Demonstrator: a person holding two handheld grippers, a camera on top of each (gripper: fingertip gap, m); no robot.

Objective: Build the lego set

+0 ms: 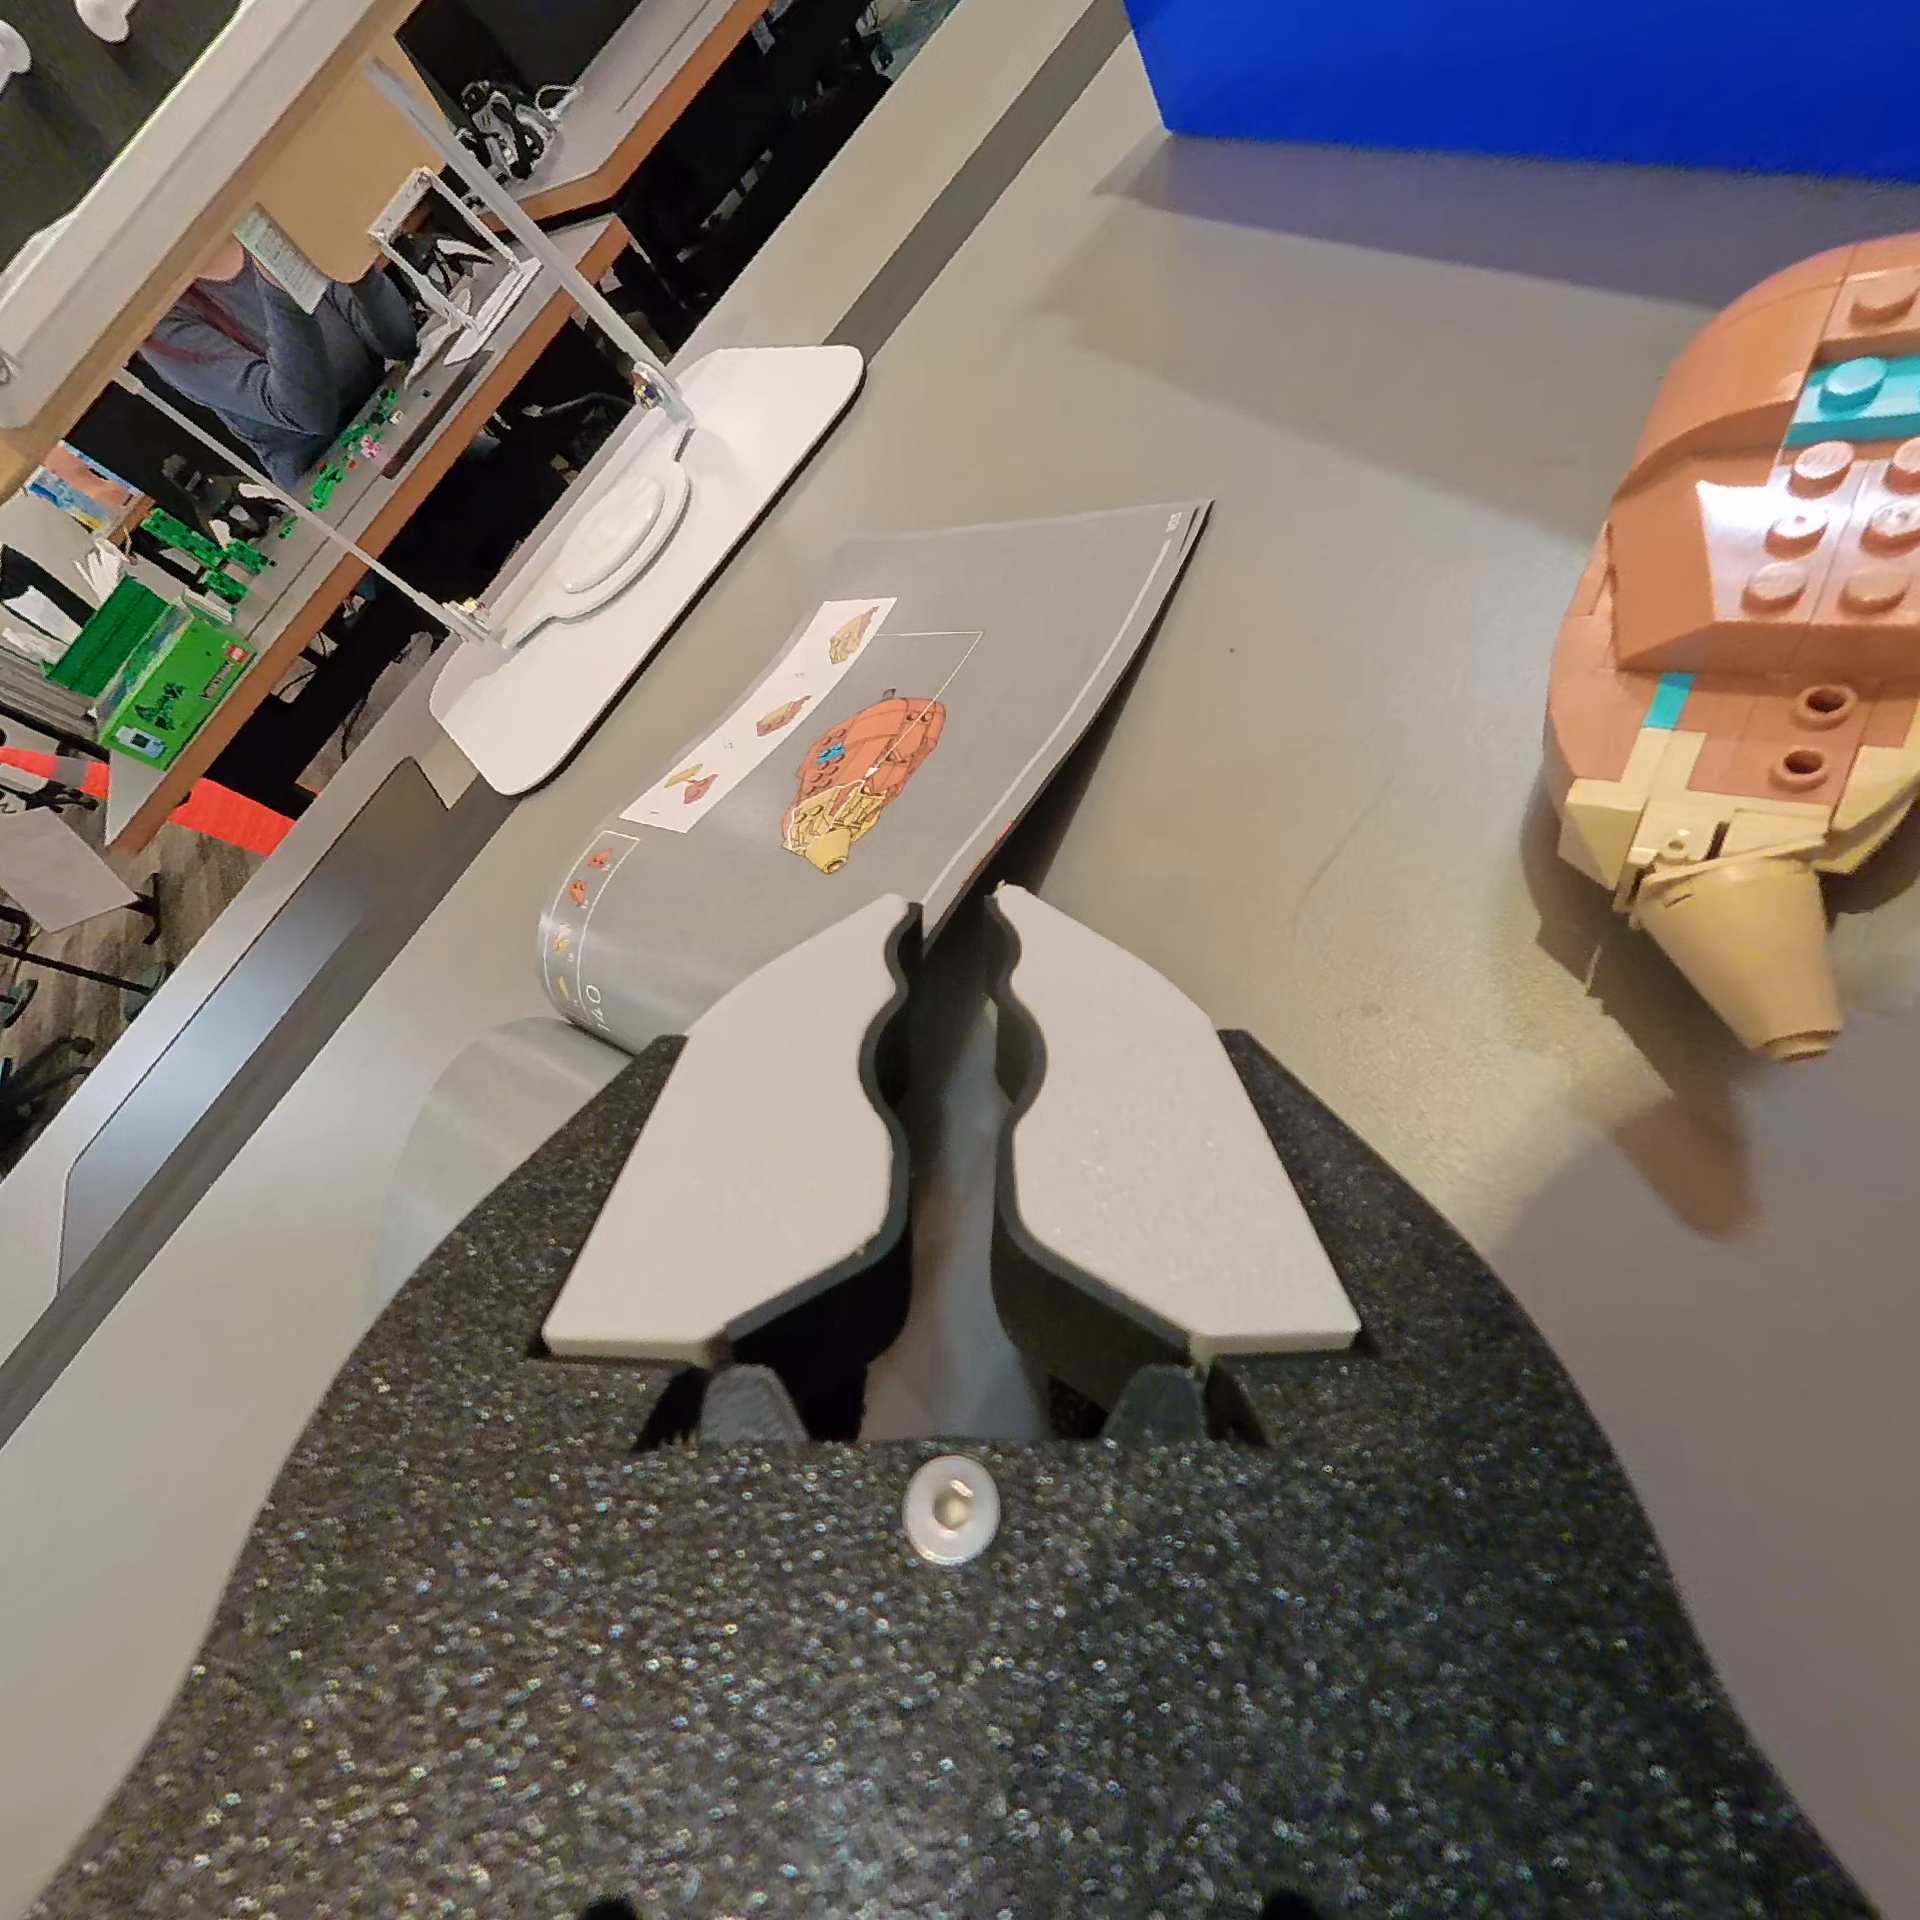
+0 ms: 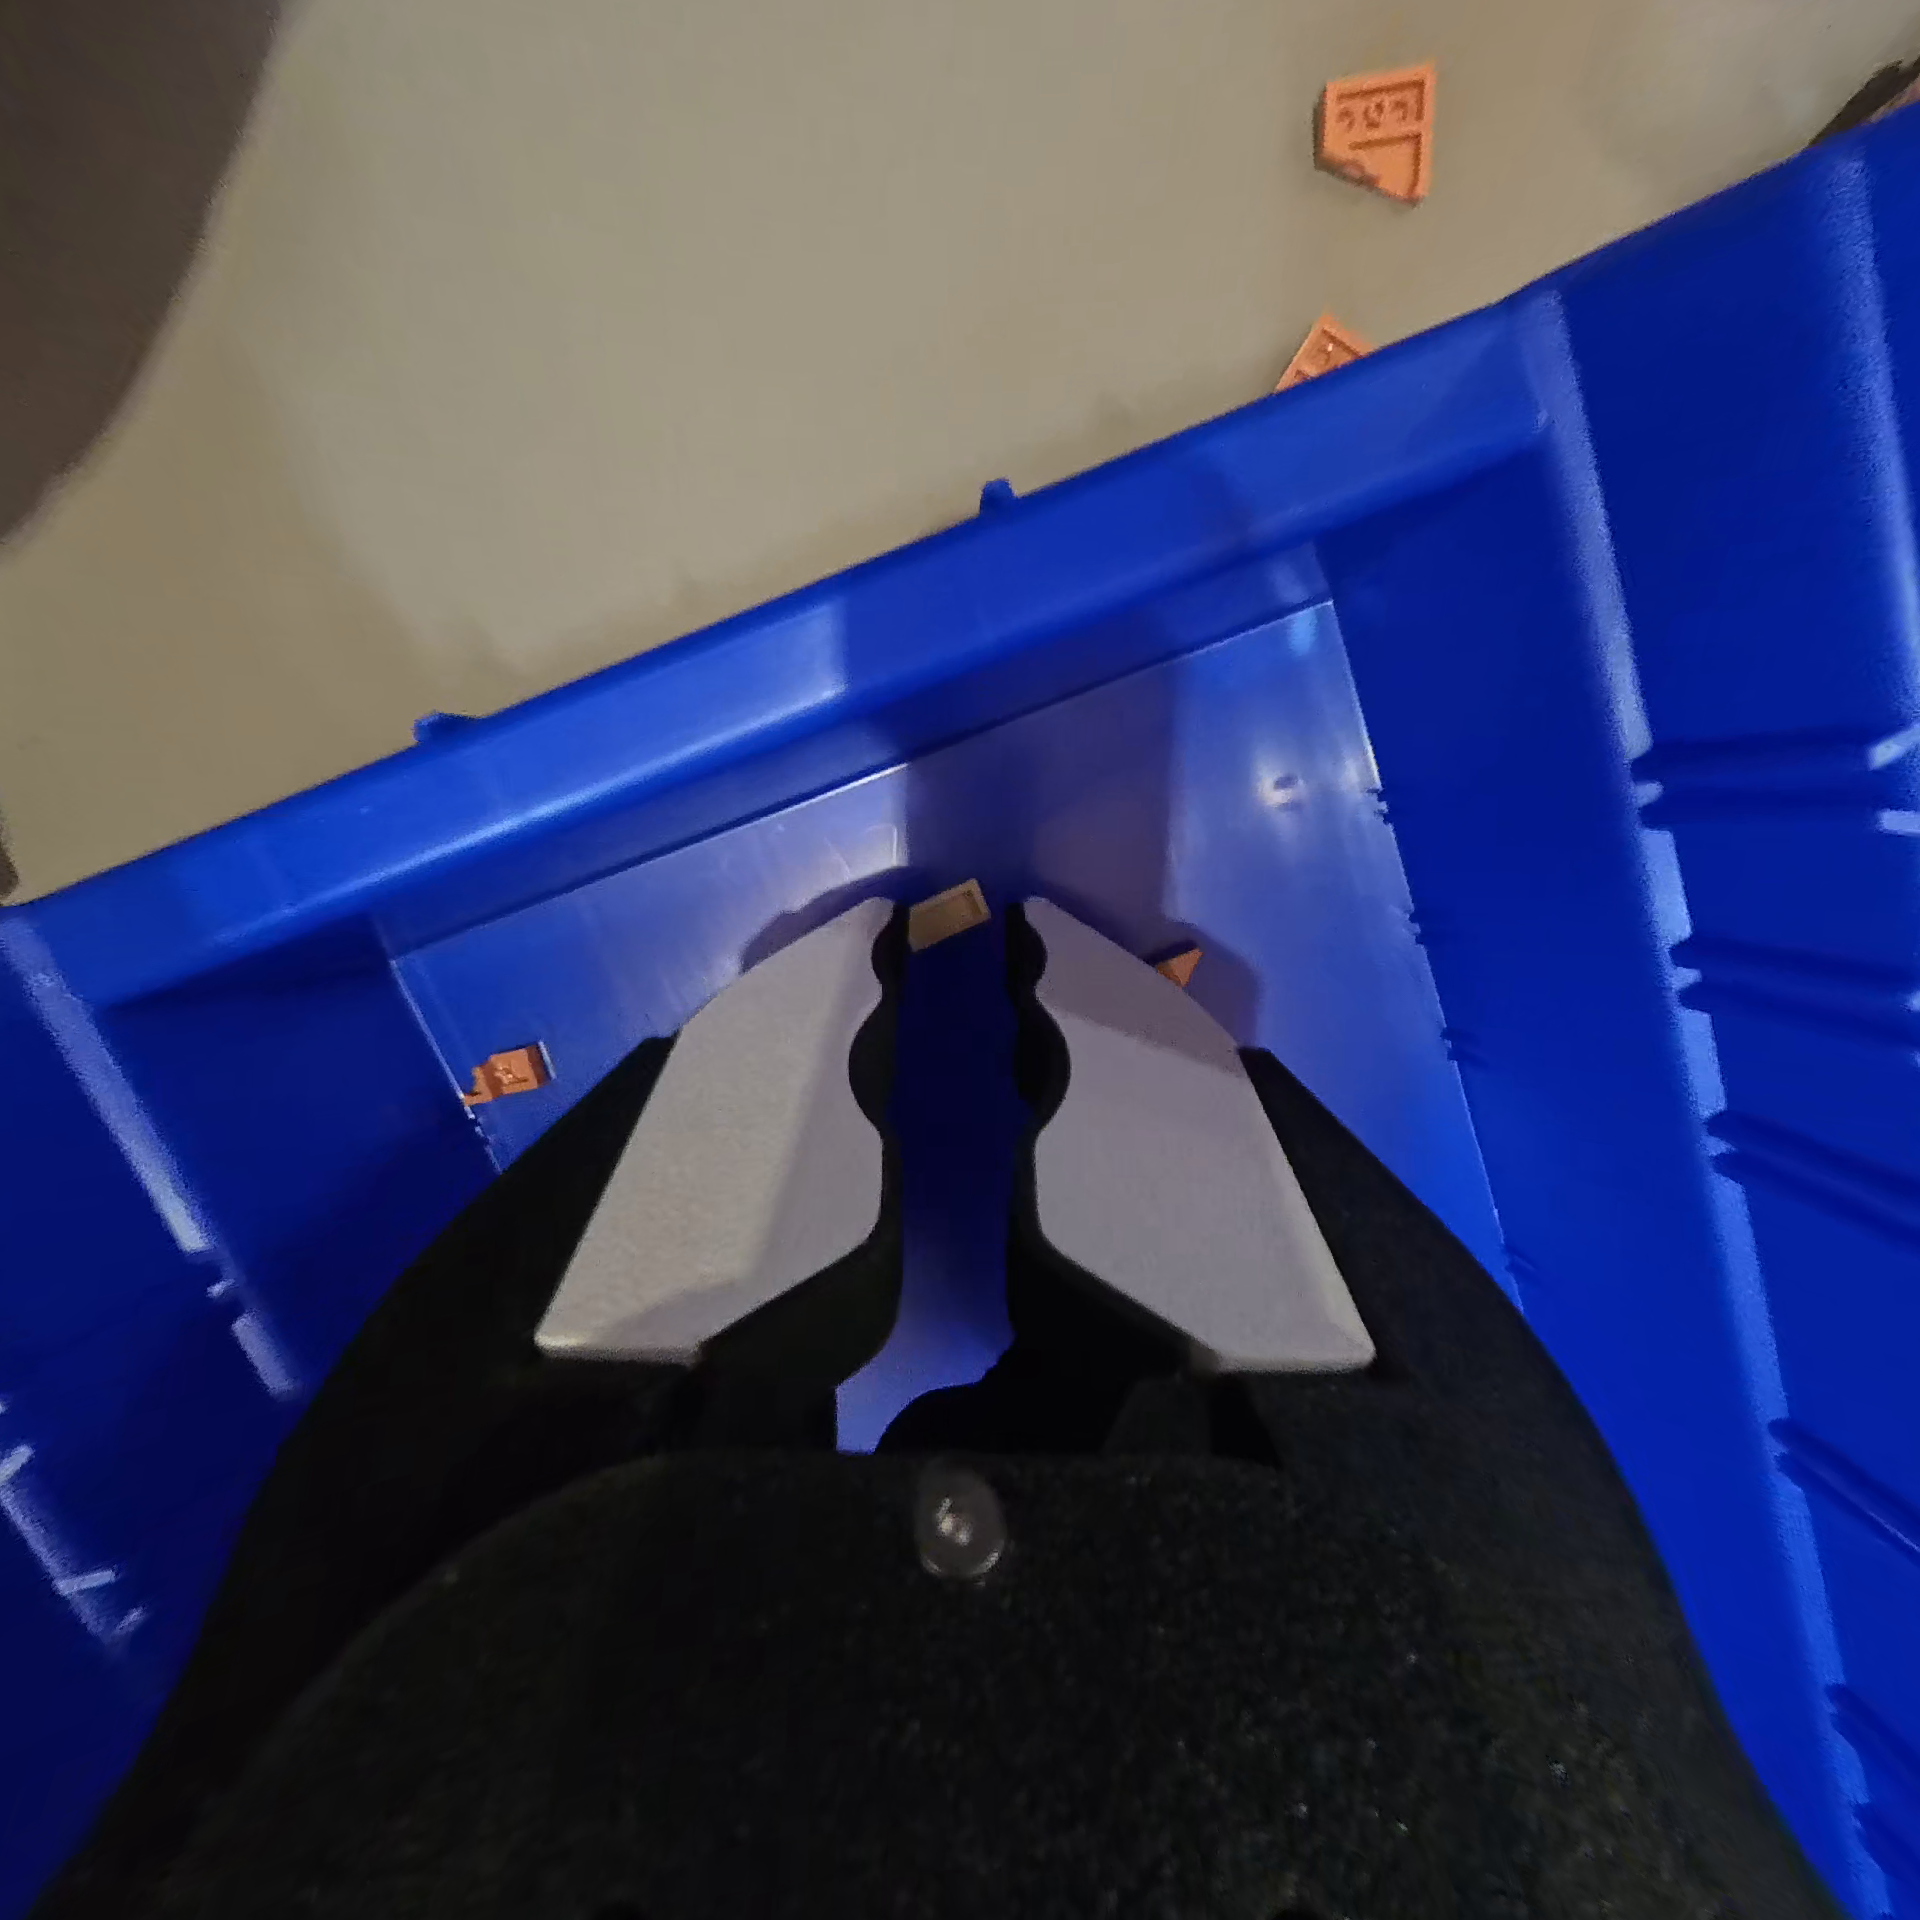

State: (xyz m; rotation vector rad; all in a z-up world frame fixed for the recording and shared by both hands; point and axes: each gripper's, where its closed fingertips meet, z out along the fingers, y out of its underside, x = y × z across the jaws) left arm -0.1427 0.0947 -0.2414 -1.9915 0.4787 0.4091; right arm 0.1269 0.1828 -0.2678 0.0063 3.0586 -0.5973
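Note:
My left gripper (image 1: 956, 904) is nearly shut, with the lifted edge of the grey instruction booklet (image 1: 883, 727) running between its fingers. The open page shows a picture of the model, and its left part curls over. The half-built brown, tan and teal lego model (image 1: 1766, 623) lies on the table to the right. My right gripper (image 2: 958, 914) reaches down into the blue bin (image 2: 935, 623). It is open, with its tips either side of a small tan piece (image 2: 943, 923) on the bin floor. Two orange pieces (image 2: 509, 1072) (image 2: 1177, 964) lie nearby in the bin.
Two more orange pieces (image 2: 1374, 130) (image 2: 1322, 353) lie on the grey table outside the bin. The blue bin (image 1: 1507, 73) stands at the back of the table. A white stand base (image 1: 665, 540) sits at the table's far edge. Other desks and a seated person are beyond. The gap from one gripper's tips to the other's is roughly 30 cm.

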